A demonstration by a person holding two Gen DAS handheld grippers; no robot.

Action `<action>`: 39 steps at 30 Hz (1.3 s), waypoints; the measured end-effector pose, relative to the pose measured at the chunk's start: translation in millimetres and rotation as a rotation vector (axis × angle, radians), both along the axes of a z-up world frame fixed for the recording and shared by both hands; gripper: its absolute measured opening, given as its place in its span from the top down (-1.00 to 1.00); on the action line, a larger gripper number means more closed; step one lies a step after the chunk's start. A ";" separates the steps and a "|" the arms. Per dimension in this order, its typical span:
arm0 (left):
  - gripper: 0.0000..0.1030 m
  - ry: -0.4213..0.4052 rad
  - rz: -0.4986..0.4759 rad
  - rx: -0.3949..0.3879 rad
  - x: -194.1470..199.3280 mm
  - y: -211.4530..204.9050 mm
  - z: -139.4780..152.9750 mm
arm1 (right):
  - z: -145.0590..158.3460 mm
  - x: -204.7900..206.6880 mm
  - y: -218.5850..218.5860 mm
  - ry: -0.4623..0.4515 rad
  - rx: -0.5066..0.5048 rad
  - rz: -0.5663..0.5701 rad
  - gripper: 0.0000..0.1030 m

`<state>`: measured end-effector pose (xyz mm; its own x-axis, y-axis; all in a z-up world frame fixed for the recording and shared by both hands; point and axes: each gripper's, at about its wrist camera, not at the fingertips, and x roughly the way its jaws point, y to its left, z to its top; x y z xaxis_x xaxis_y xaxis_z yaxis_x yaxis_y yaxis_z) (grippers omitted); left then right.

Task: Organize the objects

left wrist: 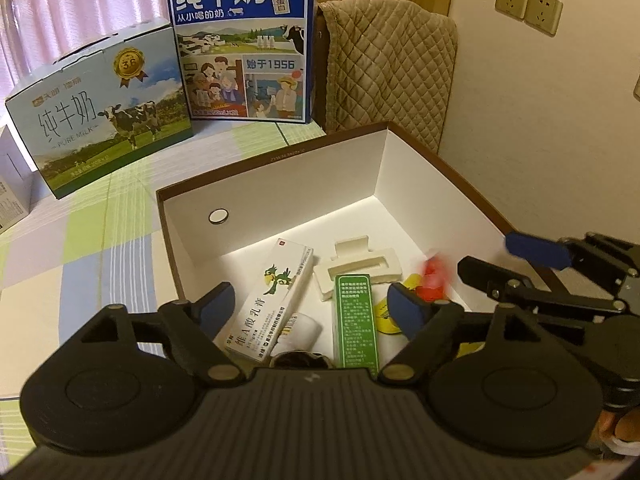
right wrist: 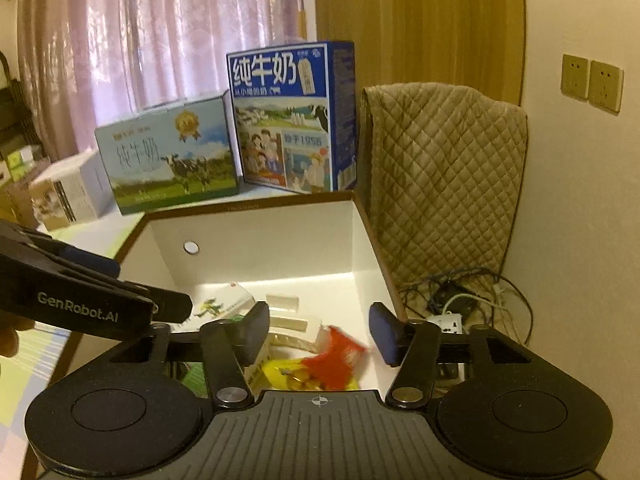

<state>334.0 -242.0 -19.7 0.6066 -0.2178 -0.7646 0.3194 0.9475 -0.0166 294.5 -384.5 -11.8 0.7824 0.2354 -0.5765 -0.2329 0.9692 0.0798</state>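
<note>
Hovering over a white-lined box on a plaid cloth — both claws apart, empty, pink curtains behind.

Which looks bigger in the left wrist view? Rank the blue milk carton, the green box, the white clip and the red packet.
1. Blue milk carton, clearly largest though farthest.
2. Green box.
3. White clip; close to the green box, and nearness may flatter the box.
4. Red packet, blurred, smallest.

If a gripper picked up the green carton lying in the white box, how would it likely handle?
The green carton looks like thin card with sharp edges: probably light, stiff but crushable. It lies flat in the white box, so it should slide, not roll.
</note>
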 end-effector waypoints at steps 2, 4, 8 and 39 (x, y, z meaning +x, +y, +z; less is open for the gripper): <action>-0.61 -0.002 -0.004 -0.001 -1.3 1.1 0.8 | 1.3 -3.8 -3.8 0.007 0.028 -0.005 -0.13; -0.64 -0.003 -0.009 -0.007 -3.4 2.6 2.1 | 2.3 -8.9 -8.0 0.016 0.052 -0.006 -0.16; -0.75 -0.015 -0.030 -0.005 -10.5 4.3 4.5 | 6.1 -23.6 -12.5 0.020 0.078 0.001 -0.19; -0.98 -0.116 -0.062 -0.095 -116.2 56.3 52.9 | 46.5 -148.7 13.6 0.016 0.103 -0.077 -0.22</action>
<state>217.8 -185.6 33.2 0.6728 -0.3258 -0.6643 0.3823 0.9218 -0.0649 145.8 -370.9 34.8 0.7917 0.2335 -0.5646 -0.1559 0.9707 0.1829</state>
